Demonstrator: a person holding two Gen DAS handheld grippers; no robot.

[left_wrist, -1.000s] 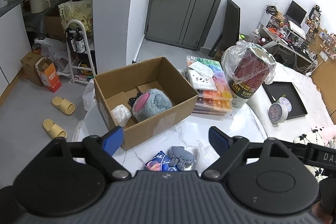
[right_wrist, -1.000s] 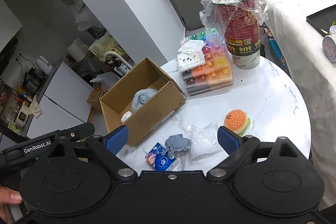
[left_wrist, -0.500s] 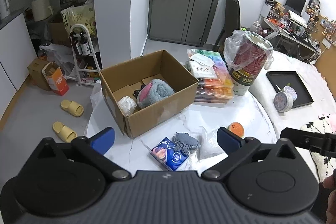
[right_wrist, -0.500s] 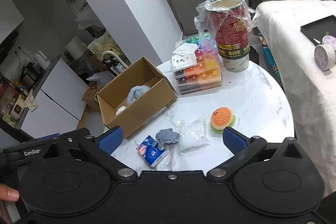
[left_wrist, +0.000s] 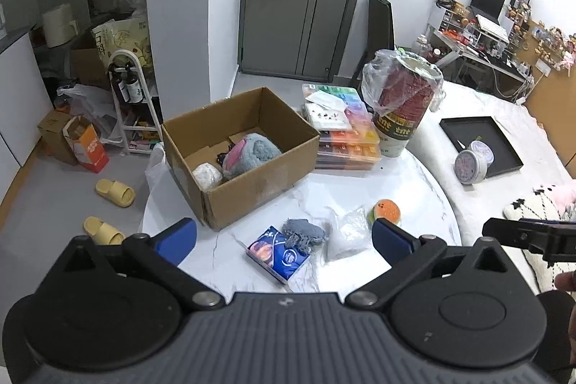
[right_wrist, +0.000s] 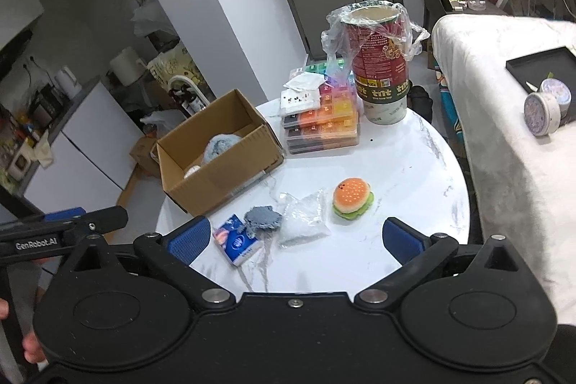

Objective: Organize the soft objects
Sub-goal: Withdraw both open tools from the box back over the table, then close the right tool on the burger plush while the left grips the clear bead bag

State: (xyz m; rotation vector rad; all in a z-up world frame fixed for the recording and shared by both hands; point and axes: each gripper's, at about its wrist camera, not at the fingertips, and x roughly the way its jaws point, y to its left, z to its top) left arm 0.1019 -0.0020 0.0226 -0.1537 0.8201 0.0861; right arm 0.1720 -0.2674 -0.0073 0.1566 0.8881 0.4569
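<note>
Roughly centre on the round white marble-look table [right_wrist: 414, 161] sits an open brown cardboard box [left_wrist: 252, 168], already holding a grey-blue plush with a pink patch [left_wrist: 252, 153] and a small white ball-like lump [left_wrist: 207, 176]. Behind the box, a stack of clear plastic organiser cases with rainbow-coloured compartments [right_wrist: 324, 125], a white packet on top; just beside them a tall red-and-white paper tub lined with a clear plastic bag [right_wrist: 381, 71].

Loose soft things lie in a row at the near edge: blue tissue pack [right_wrist: 235, 240], small grey knitted piece [right_wrist: 261, 219] resting partly on it, clear crinkly plastic pouch of white stuff [right_wrist: 304, 220] next along, then an orange-and-green plush hamburger [right_wrist: 352, 198] a little apart. Nothing blocks them from the near side; the box stands just behind.

White-covered bed right of the table, with a black tray [left_wrist: 482, 143] and a round tin. Yellow slippers on the floor at left.

Left gripper [left_wrist: 284, 236] and right gripper [right_wrist: 295, 238] both hover over the near table edge, tilted down at the row. Both sets of jaws have just been opening and stand wide, nothing between the blue pads, nothing grasped. Each view catches the other gripper's black handle at its edge.
</note>
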